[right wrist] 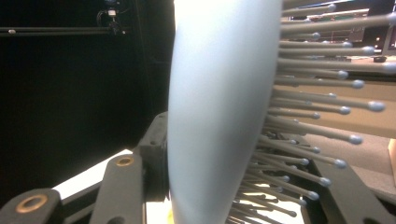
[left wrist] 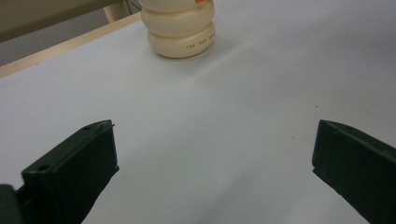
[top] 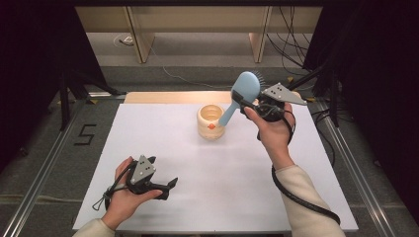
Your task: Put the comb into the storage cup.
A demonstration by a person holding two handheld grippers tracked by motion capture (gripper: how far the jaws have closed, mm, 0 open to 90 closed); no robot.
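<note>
- I hold the right gripper (top: 247, 104) raised above the far right part of the counter (top: 163, 148), its fingers pinching the light blue hairbrush (top: 242, 94) near the base of the brush head
- Brush position relative to those fingers: the head rises above them, the handle slants down and to their left, and its end hangs at the rim of the cream holder (top: 211, 121)
- In the right gripper view the back of the hairbrush (right wrist: 215, 112) stands between the black fingers (right wrist: 126, 182), bristles pointing right
- I keep the left gripper (top: 165, 187) low over the near left part of the counter; its fingers (left wrist: 79, 163) are spread wide with bare white surface between them
- The cream holder (left wrist: 180, 32) stands upright ahead of the left fingers, well apart from them, untouched
- Progress, as I judge it: the pick-up is complete and the brush is carried to the holder; the handle tip looks close to the opening, but I cannot tell whether it is already inside
- Remaining, as I judge it: lower the handle into the holder, release, withdraw the right fingers
</note>
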